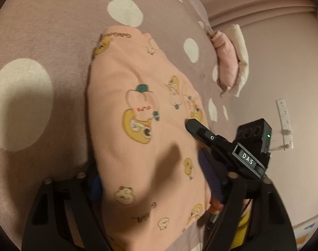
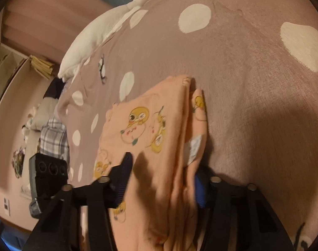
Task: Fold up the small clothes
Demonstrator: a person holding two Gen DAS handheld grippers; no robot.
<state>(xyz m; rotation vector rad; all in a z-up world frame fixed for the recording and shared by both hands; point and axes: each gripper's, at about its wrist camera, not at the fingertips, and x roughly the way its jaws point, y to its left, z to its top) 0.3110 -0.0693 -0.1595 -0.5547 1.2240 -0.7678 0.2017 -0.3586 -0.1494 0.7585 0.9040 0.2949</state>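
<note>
A peach garment (image 1: 138,108) printed with yellow cartoon animals lies folded on a mauve bedspread (image 1: 43,41) with white dots. My left gripper (image 1: 152,173) is open, and the near end of the garment bulges up between its blue pads (image 1: 210,175). One black finger (image 1: 197,128) of my right gripper rests at the garment's right edge. In the right wrist view the same garment (image 2: 159,129), white label showing, runs between the pads of my open right gripper (image 2: 163,171). Its left pad (image 2: 125,171) sits over the cloth and its right pad sits at the cloth's edge.
Folded pink and cream clothes (image 1: 230,62) lie at the bed's far right edge, with a white power strip (image 1: 284,123) beyond. White bedding (image 2: 100,31) lies at the top of the bed. A plaid cloth (image 2: 54,138) and shelves (image 2: 4,67) are off to the left. The left gripper's black body (image 2: 48,171) is close by.
</note>
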